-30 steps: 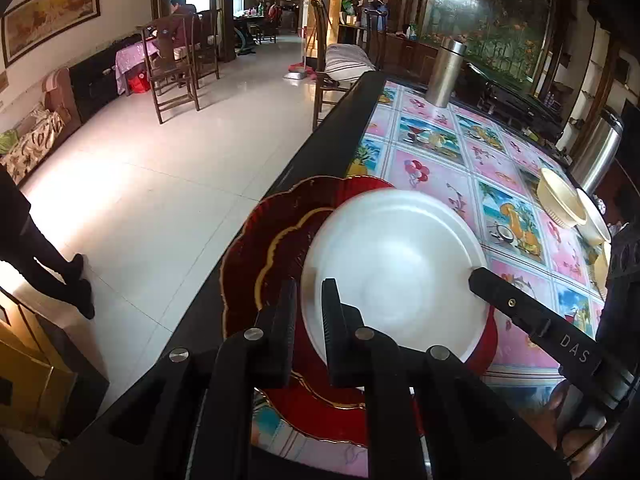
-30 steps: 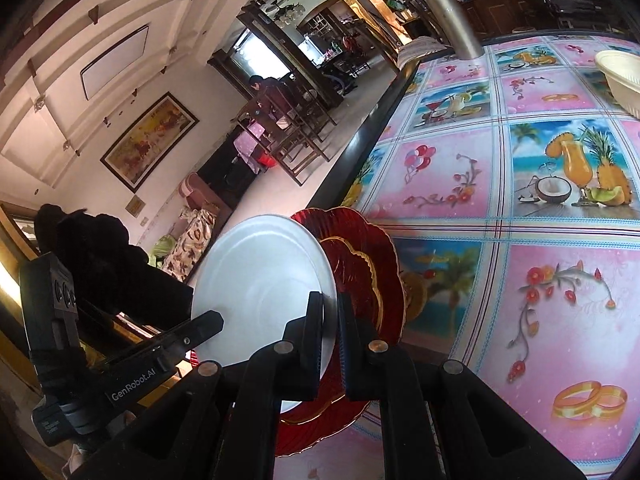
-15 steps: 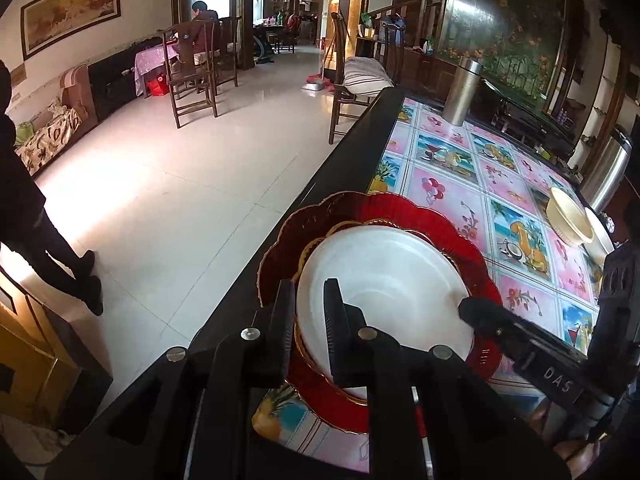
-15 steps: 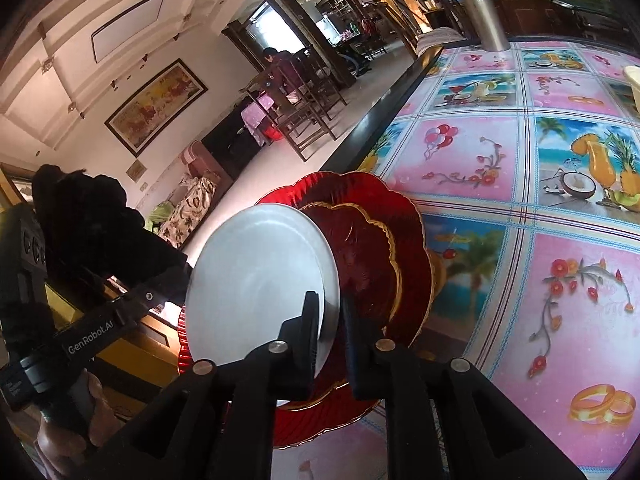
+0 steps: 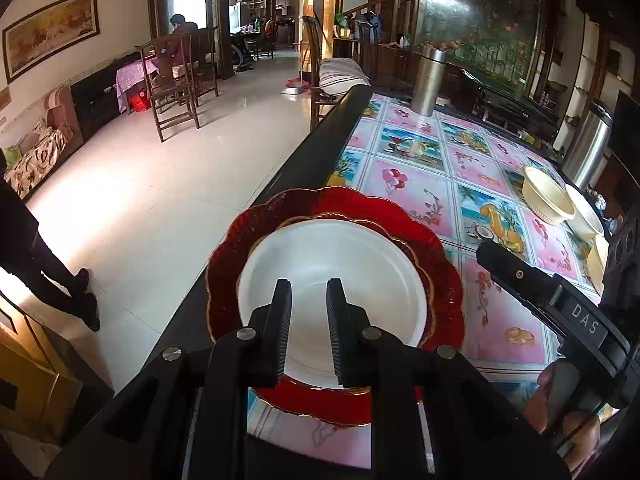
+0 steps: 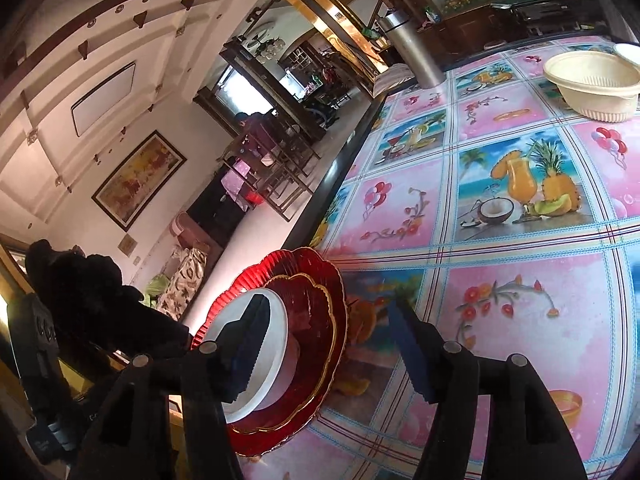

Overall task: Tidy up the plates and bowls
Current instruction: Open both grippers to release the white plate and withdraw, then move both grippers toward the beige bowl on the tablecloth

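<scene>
On glossy patterned tablecloth [image 5: 416, 184], smooth white plate [image 5: 332, 280] nested in scalloped red plates [image 5: 444, 264] (gold-rimmed), right hand-held gripper [image 6: 332, 320] released, jaws just spread.

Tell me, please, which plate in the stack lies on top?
The white plate is on top. It is plain and smallest, resting inside the small red plate, which lies on the large red plate.

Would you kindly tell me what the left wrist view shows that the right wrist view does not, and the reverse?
Only the left wrist view: a second steel canister at the far right, and someone's dark legs on the floor.
Only the right wrist view: the ceiling, and the right gripper open, clear of the stack.
Both: the white plate stacked on red scalloped plates, and the cream bowl.
</scene>
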The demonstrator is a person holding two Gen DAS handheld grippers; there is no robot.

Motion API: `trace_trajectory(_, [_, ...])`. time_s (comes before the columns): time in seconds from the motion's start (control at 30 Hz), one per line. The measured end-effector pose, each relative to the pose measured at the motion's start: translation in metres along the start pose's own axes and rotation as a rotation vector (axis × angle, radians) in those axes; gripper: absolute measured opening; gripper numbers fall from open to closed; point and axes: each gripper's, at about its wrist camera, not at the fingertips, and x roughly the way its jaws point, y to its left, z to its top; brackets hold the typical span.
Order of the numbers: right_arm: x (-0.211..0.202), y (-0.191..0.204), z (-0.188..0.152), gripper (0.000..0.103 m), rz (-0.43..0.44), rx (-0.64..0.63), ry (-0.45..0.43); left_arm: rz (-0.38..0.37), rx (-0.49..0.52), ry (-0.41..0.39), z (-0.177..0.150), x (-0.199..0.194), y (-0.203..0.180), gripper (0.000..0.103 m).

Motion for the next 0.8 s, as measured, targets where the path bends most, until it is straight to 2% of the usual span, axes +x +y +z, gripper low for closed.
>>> trace_trajectory(0.3, [-0.024,-0.013,0.002,0.065,0.002,0.022,-0.045,-0.062,0.114,0.016,-0.005,-0.004,-0.058,0.016])
trace_trajectory(0.57, [-0.076,-0.067,0.019,0.065,-0.027,0.122,-0.146,-0.123,0.250,0.081,-0.025,0.005,-0.129,0.015])
trace_trajectory(0.8, [-0.136,-0.119,0.029,0.065,-0.088,0.181,-0.250,-0.212,0.357,0.165,-0.044,0.011,-0.192,0.015])
